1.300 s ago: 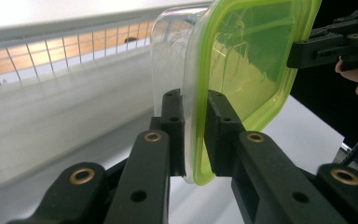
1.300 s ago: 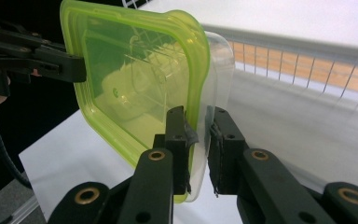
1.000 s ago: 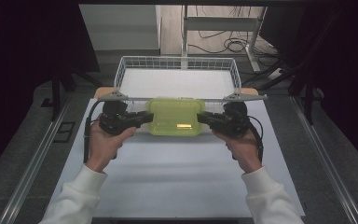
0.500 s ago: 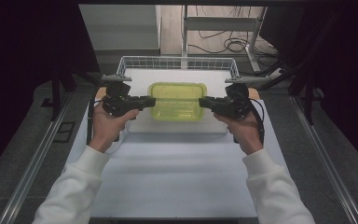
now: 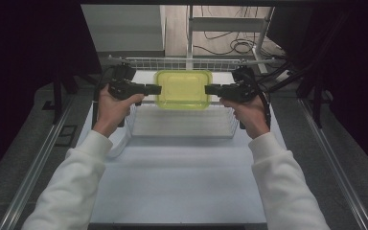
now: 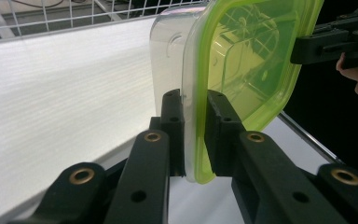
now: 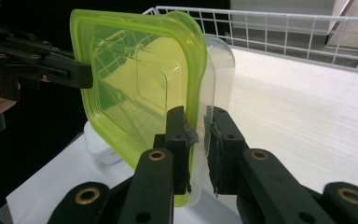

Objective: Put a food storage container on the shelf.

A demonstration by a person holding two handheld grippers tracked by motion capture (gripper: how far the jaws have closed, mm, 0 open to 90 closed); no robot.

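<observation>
The container (image 5: 183, 89), a clear box with a green lid (image 6: 256, 60), is held clear of the tabletop (image 5: 182, 172) above the wire basket (image 5: 182, 125), carried between the two grippers. The left gripper (image 5: 154, 89) is clamped on the container's left rim; in the left gripper view its jaws are seen pinching the lid edge and the box wall together. The right gripper (image 5: 211, 89) is clamped in the same way on the opposite rim, with lid and clear wall both caught between its jaws in the right gripper view. The step in hand is judged to be the lowering of the container into the basket. For this to be done well, both ends should be brought down at one rate, so that the container is kept level and no twist is put on the thin rim. The container should be centred between the basket's side wires before descent. Both grips should be kept firm until the base is felt to be resting on the basket floor, and the jaws should then be eased apart together, since an early release on one side would likely tip the load.
</observation>
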